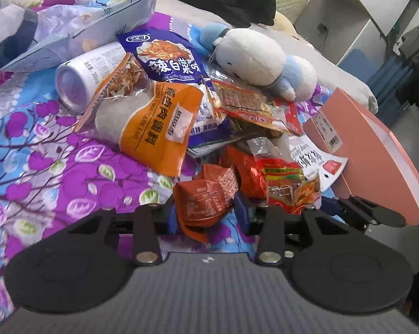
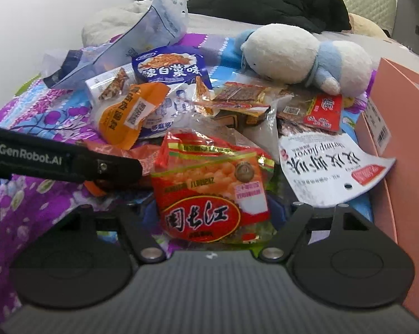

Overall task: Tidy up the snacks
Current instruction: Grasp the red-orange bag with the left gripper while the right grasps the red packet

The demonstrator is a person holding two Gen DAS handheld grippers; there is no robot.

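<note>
A heap of snack packets lies on a floral bedspread (image 1: pixel 42 153). My left gripper (image 1: pixel 206 217) has a small orange-red packet (image 1: pixel 206 197) between its blue pads, which press on both its edges. In the right wrist view the left gripper shows as a black arm (image 2: pixel 56 161) at the left. My right gripper (image 2: pixel 212 208) holds a red packet of yellow puffs (image 2: pixel 209 189), tilted up and hiding the fingertips. That red packet (image 1: pixel 290 183) also stands just right of the left gripper. A white shrimp-flavour bag (image 2: pixel 329 167) lies beside it.
An open pink box (image 1: pixel 376 150) stands at the right edge of the bed. Behind the heap lie a white-and-blue plush toy (image 1: pixel 251 58), a tipped can (image 1: pixel 81 83), an orange seasoning bag (image 1: pixel 156 128), a purple bag (image 1: pixel 167 55) and black clothes (image 2: pixel 279 2).
</note>
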